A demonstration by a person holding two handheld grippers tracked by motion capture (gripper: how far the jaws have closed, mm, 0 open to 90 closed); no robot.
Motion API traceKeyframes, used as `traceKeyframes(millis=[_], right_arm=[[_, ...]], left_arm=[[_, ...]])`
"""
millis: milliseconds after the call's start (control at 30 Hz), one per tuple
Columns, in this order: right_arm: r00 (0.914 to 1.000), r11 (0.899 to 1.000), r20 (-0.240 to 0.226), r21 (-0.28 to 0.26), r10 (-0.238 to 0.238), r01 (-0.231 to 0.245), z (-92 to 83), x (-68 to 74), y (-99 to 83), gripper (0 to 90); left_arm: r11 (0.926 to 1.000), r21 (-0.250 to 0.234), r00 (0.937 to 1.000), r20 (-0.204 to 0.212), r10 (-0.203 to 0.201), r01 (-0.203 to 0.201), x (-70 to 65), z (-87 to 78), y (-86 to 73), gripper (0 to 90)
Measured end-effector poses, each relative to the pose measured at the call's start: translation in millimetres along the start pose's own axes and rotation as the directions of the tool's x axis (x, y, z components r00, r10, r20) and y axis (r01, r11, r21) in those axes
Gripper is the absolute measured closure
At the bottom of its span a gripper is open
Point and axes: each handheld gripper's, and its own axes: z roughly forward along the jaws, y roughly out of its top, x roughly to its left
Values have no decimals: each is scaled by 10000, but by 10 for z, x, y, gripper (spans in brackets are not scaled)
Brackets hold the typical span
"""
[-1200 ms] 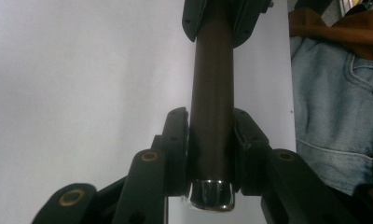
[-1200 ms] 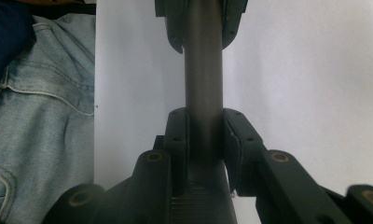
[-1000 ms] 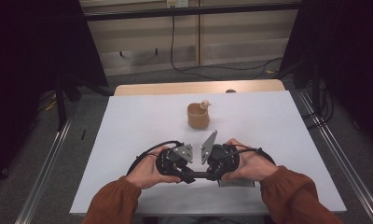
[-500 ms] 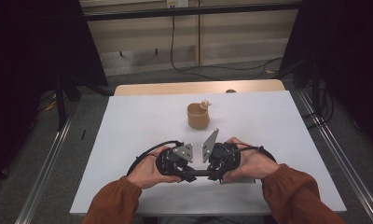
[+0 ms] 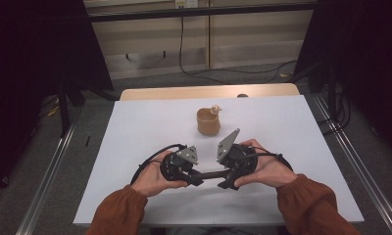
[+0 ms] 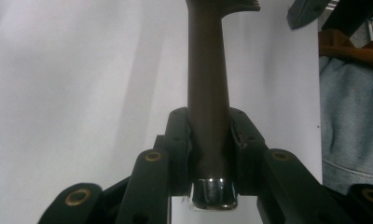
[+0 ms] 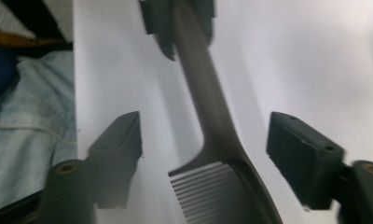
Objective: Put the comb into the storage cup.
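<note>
A dark brown comb-like tool [image 5: 211, 174] lies level between the two grippers, low over the white table [image 5: 135, 127]. My left gripper [image 5: 198, 178] is shut on its handle. In the left gripper view the jaws clamp the handle [image 6: 207, 70] just ahead of its shiny metal end cap [image 6: 213, 193]. My right gripper [image 5: 224, 182] faces the left one and stands open. In the right gripper view the tool's ridged, toothed end [image 7: 208, 191] sits between the spread jaws, touching neither, and the left gripper [image 7: 177, 18] grips the handle at the top.
A brown cup [image 5: 208, 122] with a small pale thing [image 5: 215, 108] on its rim stands mid-table beyond the hands. The person's lap in jeans [image 6: 350, 126] lies past the table's near edge. Metal rails [image 5: 47, 176] run along both sides of the table.
The right gripper and hand have shifted slightly to the right. The left gripper still holds the handle in the same place.
</note>
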Motion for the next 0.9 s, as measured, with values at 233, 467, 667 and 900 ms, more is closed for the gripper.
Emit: traceKeyframes(millis=[233, 467, 667, 900], right_arm=[[9967, 9941, 487, -900, 655, -610, -134, -35, -108, 179], [9828, 9748, 917, -1713, 1601, -1428, -292, -51, -276, 118], [9594, 9511, 1370, -2244, 2465, -2123, -346, -49, -425, 92], [9360, 9255, 1884, -2978, 2974, -2341, -465, -4, -519, 56]], left_arm=[[9993, -129, 9992, -173, -350, 347, 29, -9, -44, 723], [9955, -476, 9961, -306, -830, 815, 72, -63, -110, 723], [9927, -643, 9932, -500, -1050, 1018, 90, -115, -169, 723], [9846, -1060, 9864, -733, -1471, 1390, 119, -155, -232, 723]])
